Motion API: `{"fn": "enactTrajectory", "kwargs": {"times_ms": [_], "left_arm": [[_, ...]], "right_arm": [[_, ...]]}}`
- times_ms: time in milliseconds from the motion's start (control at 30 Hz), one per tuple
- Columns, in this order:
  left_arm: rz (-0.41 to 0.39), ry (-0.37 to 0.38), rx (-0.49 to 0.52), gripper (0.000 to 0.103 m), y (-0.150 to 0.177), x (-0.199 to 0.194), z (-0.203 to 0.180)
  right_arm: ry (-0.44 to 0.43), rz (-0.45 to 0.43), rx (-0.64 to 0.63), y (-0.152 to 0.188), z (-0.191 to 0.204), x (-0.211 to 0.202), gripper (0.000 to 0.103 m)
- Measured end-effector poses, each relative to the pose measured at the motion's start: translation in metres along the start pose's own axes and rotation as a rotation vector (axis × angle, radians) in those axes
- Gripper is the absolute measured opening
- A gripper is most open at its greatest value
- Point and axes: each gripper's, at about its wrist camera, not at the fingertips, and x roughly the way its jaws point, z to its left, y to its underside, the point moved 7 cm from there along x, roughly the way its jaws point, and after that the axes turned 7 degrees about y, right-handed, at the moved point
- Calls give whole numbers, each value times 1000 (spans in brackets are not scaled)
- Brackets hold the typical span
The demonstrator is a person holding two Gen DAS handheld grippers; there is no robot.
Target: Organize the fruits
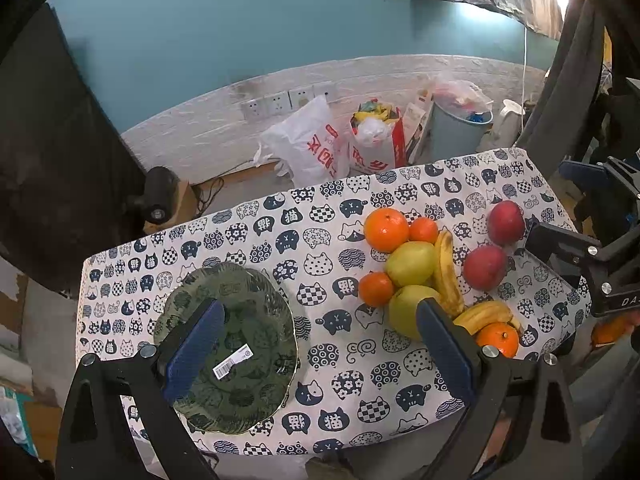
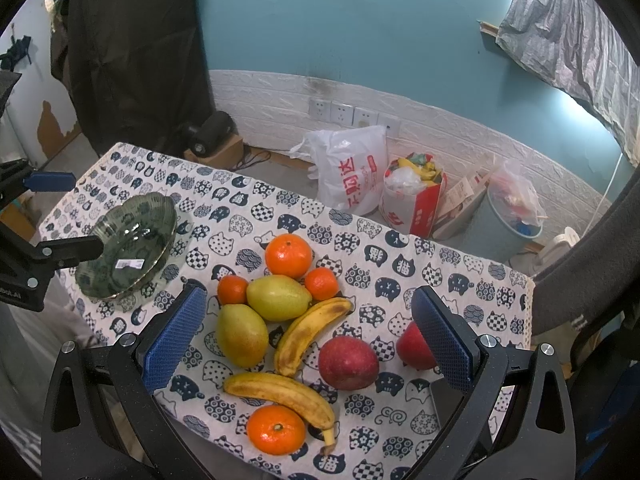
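My right gripper hangs over the fruit pile with its jaws spread wide and nothing between them. Nearest me on the table, under its cat-print cloth, sits an orange, touching a banana just behind it. Beyond that I see a second banana flanked by a pear on one side and a red apple on the other; a second apple is partly hidden behind my right blue pad. Further back lie another pear, two small oranges and a big orange.

My left gripper hovers by the green glass bowl, jaws likewise spread and empty; one pad overlaps the bowl in my view. The bowl holds no fruit, only a barcode sticker, and stands well apart from the pile.

Past the table, bags and a bin stand against the wall.
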Motion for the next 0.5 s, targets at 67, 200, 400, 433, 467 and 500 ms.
{"fn": "enactTrajectory", "kwargs": {"times_ms": [67,200,400,433,467,500], "left_arm": [[0,1,0,98,0,0,0],[0,0,1,98,0,0,0],[-1,-1,0,98,0,0,0],[-1,-1,0,98,0,0,0],[0,-1,0,98,1,0,0],[0,-1,-1,98,0,0,0]], "right_arm": [[0,1,0,0,0,0,101],[-1,2,-2,0,0,0,101],[-1,2,-2,0,0,0,101],[-1,2,-2,0,0,0,101],[-2,3,2,0,0,0,101],[-2,3,2,0,0,0,101]]}}
